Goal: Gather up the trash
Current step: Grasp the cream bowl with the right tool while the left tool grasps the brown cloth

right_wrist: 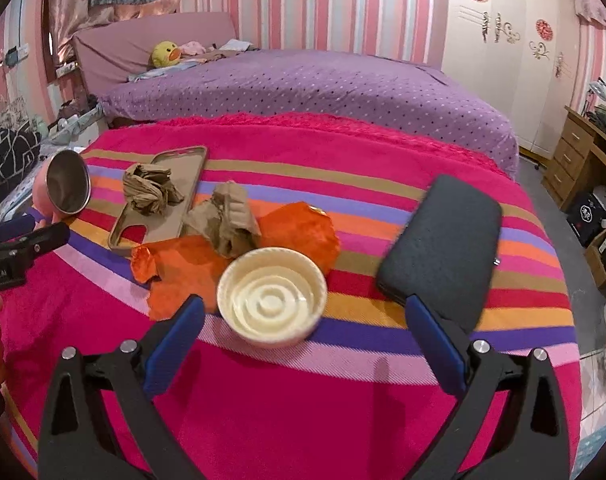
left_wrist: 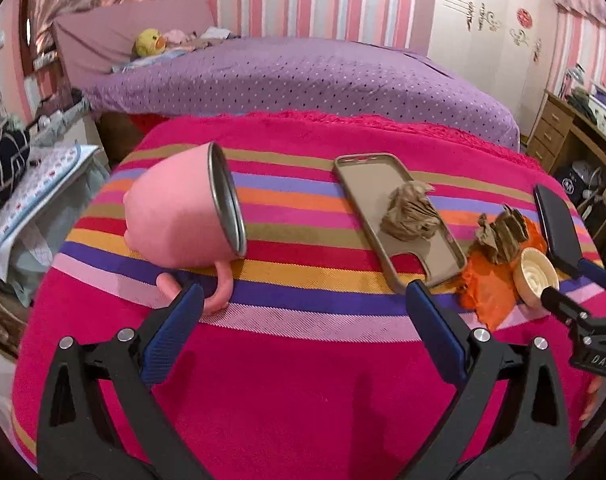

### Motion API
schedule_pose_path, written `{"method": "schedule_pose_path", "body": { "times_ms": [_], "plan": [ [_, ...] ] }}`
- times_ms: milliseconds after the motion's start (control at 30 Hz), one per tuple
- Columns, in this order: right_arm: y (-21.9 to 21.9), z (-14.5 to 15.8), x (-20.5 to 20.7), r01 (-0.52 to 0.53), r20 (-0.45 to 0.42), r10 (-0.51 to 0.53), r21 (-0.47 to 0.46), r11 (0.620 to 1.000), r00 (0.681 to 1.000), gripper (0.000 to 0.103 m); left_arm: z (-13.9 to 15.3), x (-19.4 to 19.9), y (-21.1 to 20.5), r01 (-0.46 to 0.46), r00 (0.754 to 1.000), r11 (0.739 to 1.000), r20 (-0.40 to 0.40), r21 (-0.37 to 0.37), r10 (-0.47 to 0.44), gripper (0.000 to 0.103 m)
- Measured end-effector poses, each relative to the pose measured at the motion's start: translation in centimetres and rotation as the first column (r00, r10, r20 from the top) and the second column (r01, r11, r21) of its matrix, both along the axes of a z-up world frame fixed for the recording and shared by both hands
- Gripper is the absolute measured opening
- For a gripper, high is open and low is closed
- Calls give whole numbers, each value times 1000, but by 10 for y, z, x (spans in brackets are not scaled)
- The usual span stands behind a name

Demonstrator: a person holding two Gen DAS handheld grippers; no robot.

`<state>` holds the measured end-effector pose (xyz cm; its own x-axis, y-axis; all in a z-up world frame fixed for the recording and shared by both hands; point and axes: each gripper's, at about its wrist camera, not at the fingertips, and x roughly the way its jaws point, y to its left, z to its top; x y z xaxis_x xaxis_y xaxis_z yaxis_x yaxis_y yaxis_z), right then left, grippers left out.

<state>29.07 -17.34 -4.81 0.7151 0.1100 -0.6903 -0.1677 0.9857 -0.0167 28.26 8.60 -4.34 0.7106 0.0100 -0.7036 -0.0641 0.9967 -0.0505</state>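
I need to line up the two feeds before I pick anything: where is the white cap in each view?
Left wrist: the white cap sits at the far right, on its edge, against the orange wrapper.
Right wrist: the white cap lies centre, open side up, between the tool's fingers.
Shared landmark: the tan phone case with crumpled brown paper on it.

My left gripper has black plastic arms and blue ribbed pads. Silver screws stud its joints. My right gripper looks the same.
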Motion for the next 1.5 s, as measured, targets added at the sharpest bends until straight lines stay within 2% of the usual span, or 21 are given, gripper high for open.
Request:
{"method": "schedule_pose_path", "body": {
  "times_ms": [33, 133, 267, 367, 467, 667, 833, 1067, 1200, 1300, 1500],
  "plan": [
    [2, -1, 3, -7, -8, 7, 0, 1000, 1000, 97, -1, 2, 1, -3, 1000, 1000, -1, -4, 3, 97],
    [9, -7, 11, -35, -43, 34, -7, 999, 998, 86, 0, 6, -2, -5, 1000, 1000, 1, -13, 5, 97],
    [15, -14, 17, -73, -81, 73, 0, 997, 994, 61, 2, 9, -9, 1, 1000, 1000, 8, -20, -1, 97],
    [13, -10, 15, -83, -62, 84, 20, 996, 995, 61, 5, 11, -19, 20, 1000, 999, 13, -29, -19, 97],
    [5, -4, 11, -76, -34, 77, 26, 997, 996, 61, 8, 9, -35, 41, 999, 999, 25, -3, -41, 97],
    [-37, 10, -1, 22, 17, -22, 17, 1000, 1000, 61, 11, 11, -67, 85, 996, 996, 30, -36, -84, 97],
    [-79, 13, -5, 104, 29, -104, 18, 994, 994, 61, 11, 13, -109, 123, 991, 992, 47, 5, -124, 97],
    [-121, 12, -10, 158, 20, -159, 45, 986, 987, 61, 5, 24, -149, 153, 987, 988, 49, 22, -154, 95],
    [-138, 7, -11, 175, 10, -176, 64, 982, 984, 61, 3, 35, -165, 166, 985, 986, 41, 26, -167, 88],
    [-147, 4, -10, 181, -2, -182, 83, 980, 983, 61, -1, 46, -168, 157, 987, 988, 23, -3, -157, 81],
    [-150, 1, -7, 178, -9, -178, 110, 978, 984, 61, -12, 60, -175, 171, 985, 985, -23, -4, -171, 57]
  ]
}}
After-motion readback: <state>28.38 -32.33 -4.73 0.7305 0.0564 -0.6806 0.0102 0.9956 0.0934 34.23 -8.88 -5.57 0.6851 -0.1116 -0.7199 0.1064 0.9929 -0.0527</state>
